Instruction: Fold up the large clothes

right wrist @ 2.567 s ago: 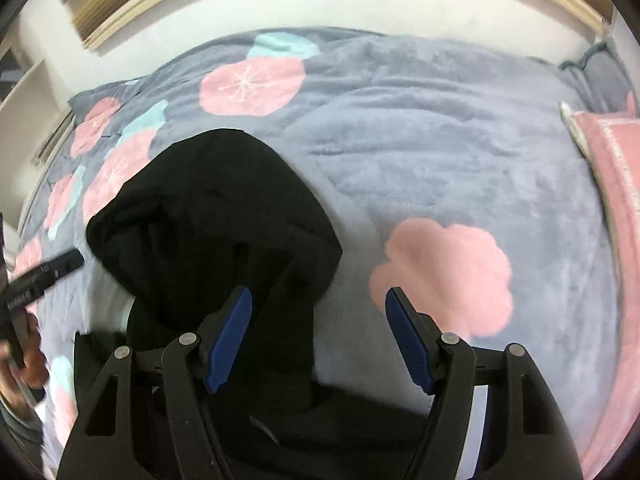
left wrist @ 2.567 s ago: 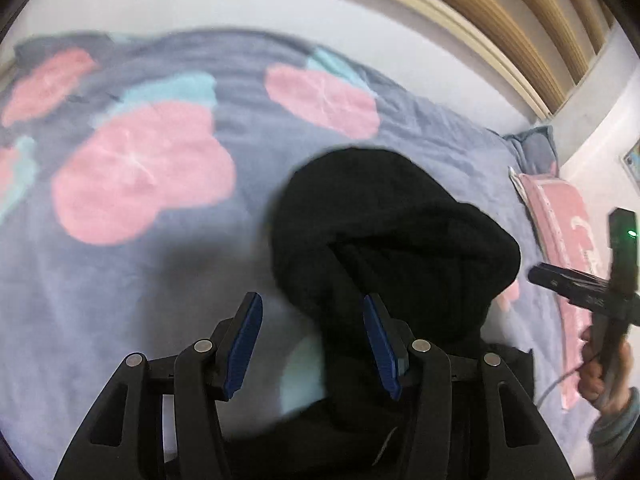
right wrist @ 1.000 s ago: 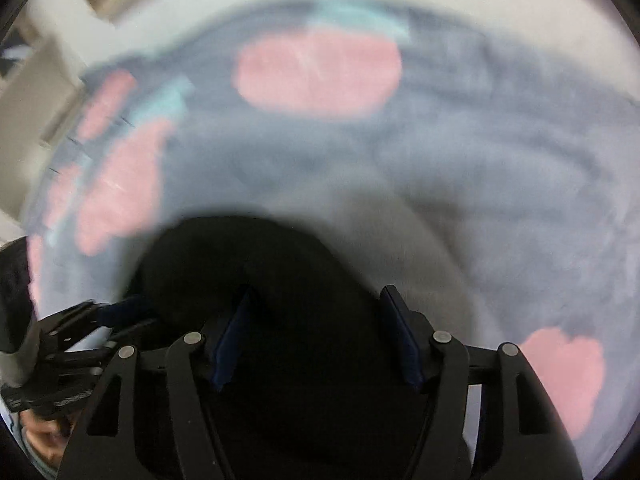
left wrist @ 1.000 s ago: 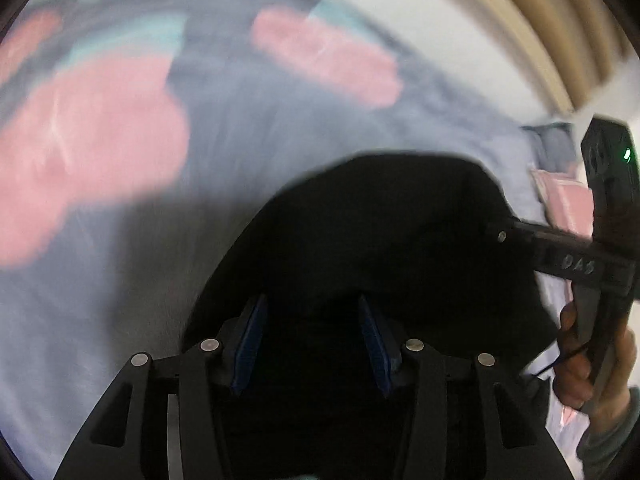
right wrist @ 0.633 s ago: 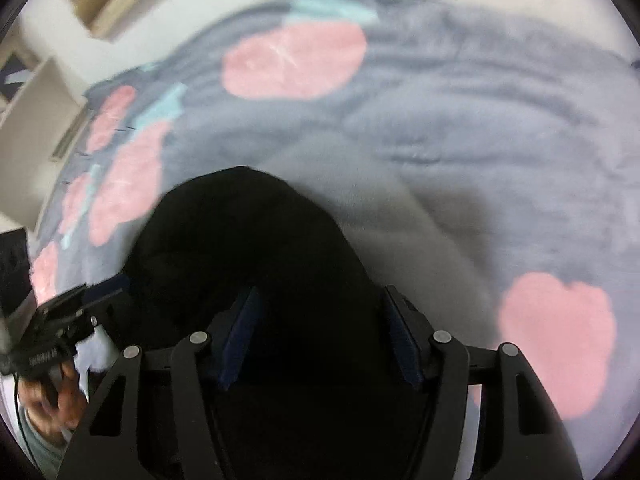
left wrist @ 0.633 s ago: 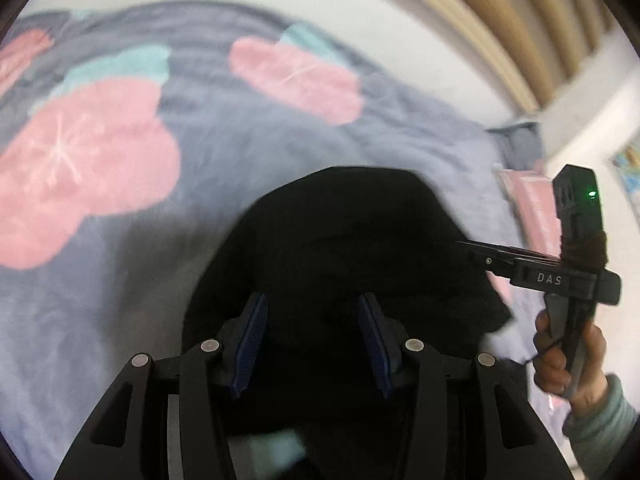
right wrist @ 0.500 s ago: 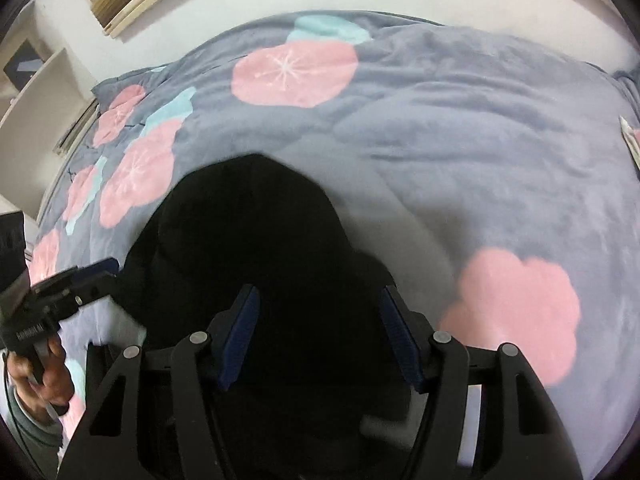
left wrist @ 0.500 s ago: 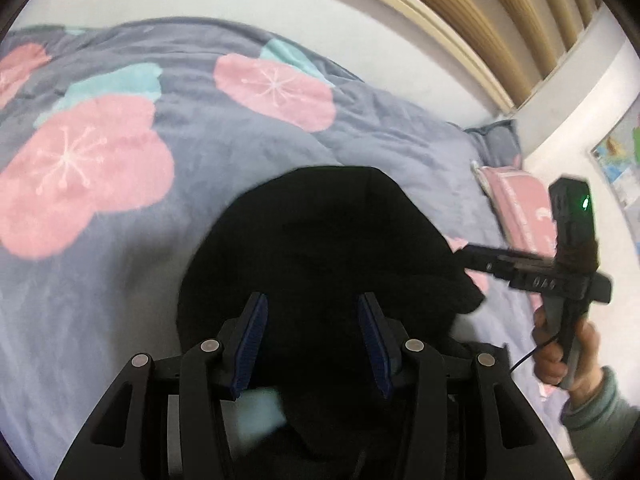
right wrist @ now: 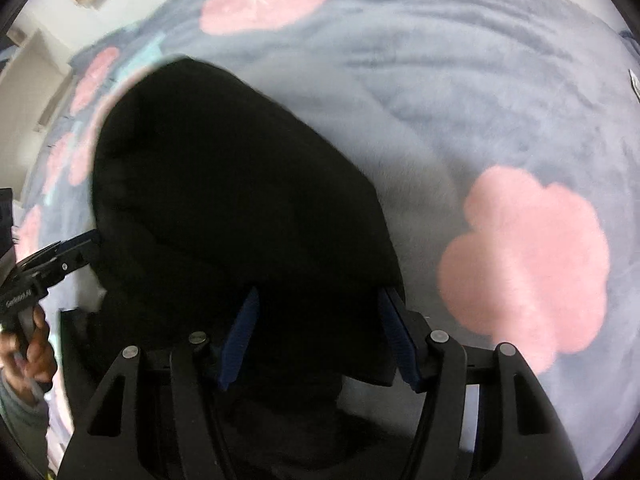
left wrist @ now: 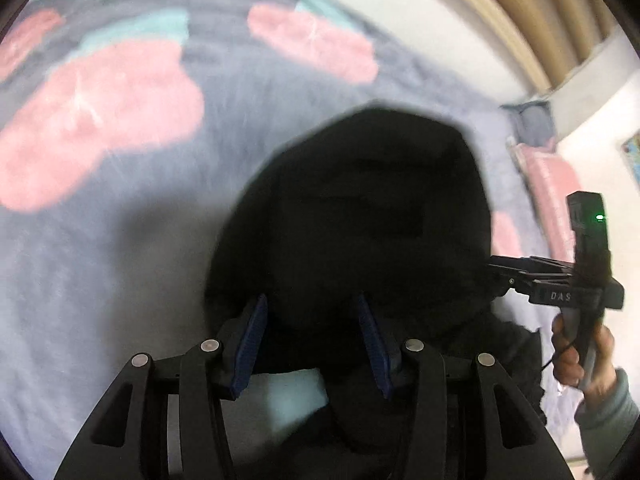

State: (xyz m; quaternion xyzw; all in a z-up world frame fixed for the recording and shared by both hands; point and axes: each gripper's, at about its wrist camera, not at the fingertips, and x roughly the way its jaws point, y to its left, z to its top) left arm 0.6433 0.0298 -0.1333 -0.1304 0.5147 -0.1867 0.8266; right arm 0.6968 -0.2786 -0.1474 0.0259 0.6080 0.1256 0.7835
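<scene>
A black knitted garment (left wrist: 360, 216) lies bunched on a grey bedspread (left wrist: 120, 240) with pink flowers. My left gripper (left wrist: 310, 340) has its blue pads apart with black cloth filling the gap between them. My right gripper (right wrist: 318, 328) also has its pads apart, with the garment (right wrist: 240, 200) piled between and over them. Each gripper shows in the other's view, the right gripper (left wrist: 496, 276) at the garment's right side, the left gripper (right wrist: 86, 246) at its left side. Whether the pads press the cloth is hidden.
The bedspread (right wrist: 480, 100) spreads all around the garment. A pink pillow (left wrist: 552, 192) lies at the right edge of the bed. A white wall and wooden slats (left wrist: 520, 12) stand behind the bed. A pale blue patch (left wrist: 292, 396) shows under the left gripper.
Both grippers have moved in over the garment and their jaws have narrowed. The cloth now fills both gaps, and the bunch has shifted and risen slightly.
</scene>
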